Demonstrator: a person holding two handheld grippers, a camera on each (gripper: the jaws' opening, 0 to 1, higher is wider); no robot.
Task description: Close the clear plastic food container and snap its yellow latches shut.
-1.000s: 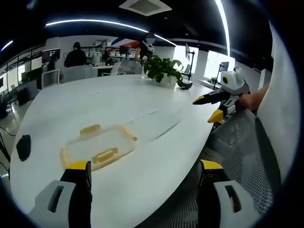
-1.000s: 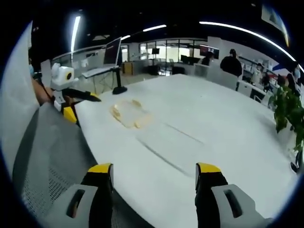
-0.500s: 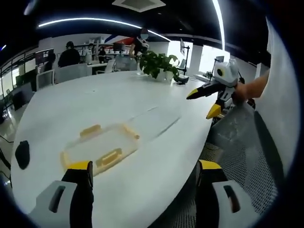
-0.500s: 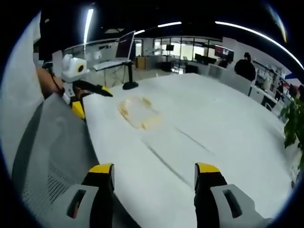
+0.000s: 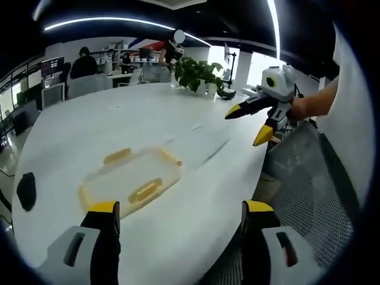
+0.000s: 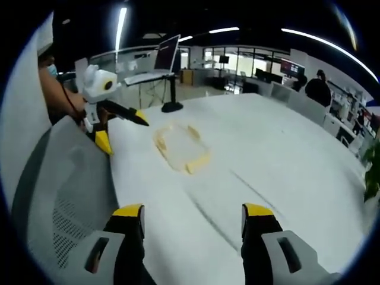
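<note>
Two grippers were up over the near edge of the white table, both with jaws spread wide and holding nothing. In the left gripper view the left gripper hovered just short of the clear plastic food container, which lay flat on the table with its yellow latches showing along its sides; a dark object sat on the table beyond the container toward the table's far rim, and a potted plant stood well apart from the container at the far end. The right gripper hung in the air past the table edge, jaws parted and pointing toward the container, held by a bare forearm. In the right gripper view the right gripper aimed across the table at the container, well apart from it, while the left gripper sat near the container at the table edge, jaws apart. A mesh chair back stood just beside the table.
</note>
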